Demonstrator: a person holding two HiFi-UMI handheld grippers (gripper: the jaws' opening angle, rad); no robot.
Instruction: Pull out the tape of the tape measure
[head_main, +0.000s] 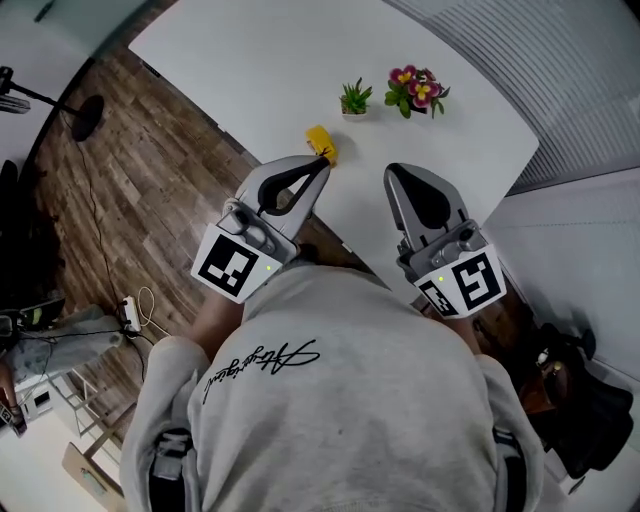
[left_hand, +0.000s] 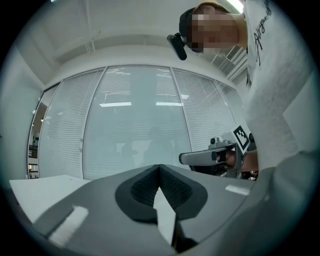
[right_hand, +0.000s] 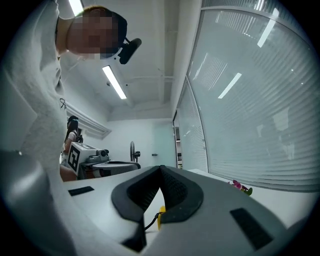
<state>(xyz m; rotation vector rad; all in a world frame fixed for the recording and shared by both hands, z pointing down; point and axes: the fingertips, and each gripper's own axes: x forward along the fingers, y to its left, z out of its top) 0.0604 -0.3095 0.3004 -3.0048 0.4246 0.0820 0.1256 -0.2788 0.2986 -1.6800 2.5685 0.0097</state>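
A small yellow tape measure lies on the white table close to its near edge. My left gripper hovers just short of it, jaws shut with nothing between them. My right gripper is held a little to the right over the table edge, also shut and empty. In the left gripper view the closed jaws point over the tabletop toward a glass wall, and the tape measure is hidden. In the right gripper view a sliver of the yellow tape measure shows below the closed jaws.
A small green potted plant and a pot of pink flowers stand farther back on the table. Wooden floor with cables and a fan stand lies to the left. A dark bag sits at the lower right.
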